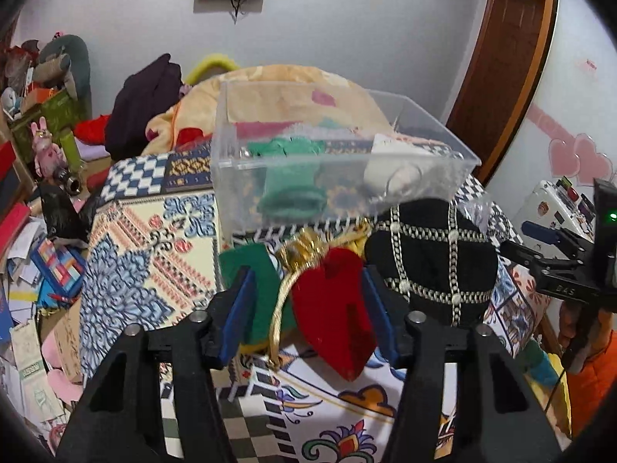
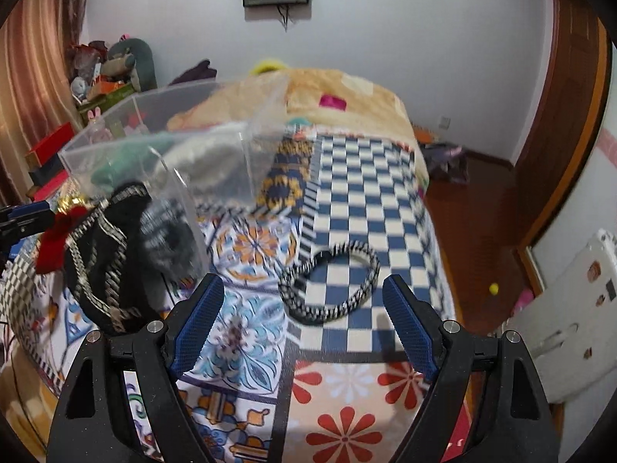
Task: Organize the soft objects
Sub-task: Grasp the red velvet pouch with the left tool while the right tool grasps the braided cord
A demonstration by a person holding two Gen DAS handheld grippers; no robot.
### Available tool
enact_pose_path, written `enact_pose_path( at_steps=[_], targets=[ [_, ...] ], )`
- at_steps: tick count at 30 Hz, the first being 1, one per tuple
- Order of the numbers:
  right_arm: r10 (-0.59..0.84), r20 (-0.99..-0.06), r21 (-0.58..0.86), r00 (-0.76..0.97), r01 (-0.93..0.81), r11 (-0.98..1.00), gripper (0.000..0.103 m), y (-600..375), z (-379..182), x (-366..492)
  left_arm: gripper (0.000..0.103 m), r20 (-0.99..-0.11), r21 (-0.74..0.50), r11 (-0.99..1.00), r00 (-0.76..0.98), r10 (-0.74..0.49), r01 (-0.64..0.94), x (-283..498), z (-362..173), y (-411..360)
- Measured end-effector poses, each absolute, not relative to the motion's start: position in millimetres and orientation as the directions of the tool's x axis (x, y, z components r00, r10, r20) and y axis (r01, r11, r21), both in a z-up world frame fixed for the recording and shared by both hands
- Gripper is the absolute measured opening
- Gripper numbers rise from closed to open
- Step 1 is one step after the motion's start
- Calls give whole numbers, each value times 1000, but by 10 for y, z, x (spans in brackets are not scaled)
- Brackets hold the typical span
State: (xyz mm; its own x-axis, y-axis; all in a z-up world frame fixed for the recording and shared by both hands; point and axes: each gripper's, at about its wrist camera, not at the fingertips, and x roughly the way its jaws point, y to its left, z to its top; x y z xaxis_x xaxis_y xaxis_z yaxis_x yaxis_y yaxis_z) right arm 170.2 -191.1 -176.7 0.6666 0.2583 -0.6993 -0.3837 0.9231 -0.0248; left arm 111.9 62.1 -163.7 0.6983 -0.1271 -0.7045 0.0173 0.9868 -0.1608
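Observation:
My left gripper (image 1: pixel 306 293) is shut on a red, green and gold soft ornament (image 1: pixel 331 308), held just above the patterned bed cover. A clear plastic box (image 1: pixel 331 154) stands right behind it, holding a green knit piece (image 1: pixel 291 193) and a white soft item (image 1: pixel 393 169). A black hat with gold trim (image 1: pixel 435 258) lies to the right of the ornament and also shows in the right wrist view (image 2: pixel 108 254). My right gripper (image 2: pixel 302 308) is open and empty above a black-and-white braided headband (image 2: pixel 331 281). The box shows blurred in the right wrist view (image 2: pixel 173 146).
The patterned bed cover (image 1: pixel 154 239) spreads under everything. A folded orange blanket (image 2: pixel 339 92) and dark clothes (image 1: pixel 146 115) lie at the bed's far end. Clutter of books and toys (image 1: pixel 34 231) fills the floor on the left. A wooden door (image 1: pixel 501 58) stands on the right.

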Motion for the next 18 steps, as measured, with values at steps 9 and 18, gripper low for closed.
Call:
enact_pose_path(
  at_steps=[9, 18],
  targets=[
    [213, -707, -14, 674, -315, 949, 81, -2061, -1845, 1831, 33, -707, -136, 989, 693, -142, 63, 1096, -1697, 520],
    [227, -708, 0, 669, -322, 947, 34, -2062, -1854, 1890, 15, -710, -135, 990, 692, -131, 49, 1124, -1699, 554]
  ],
)
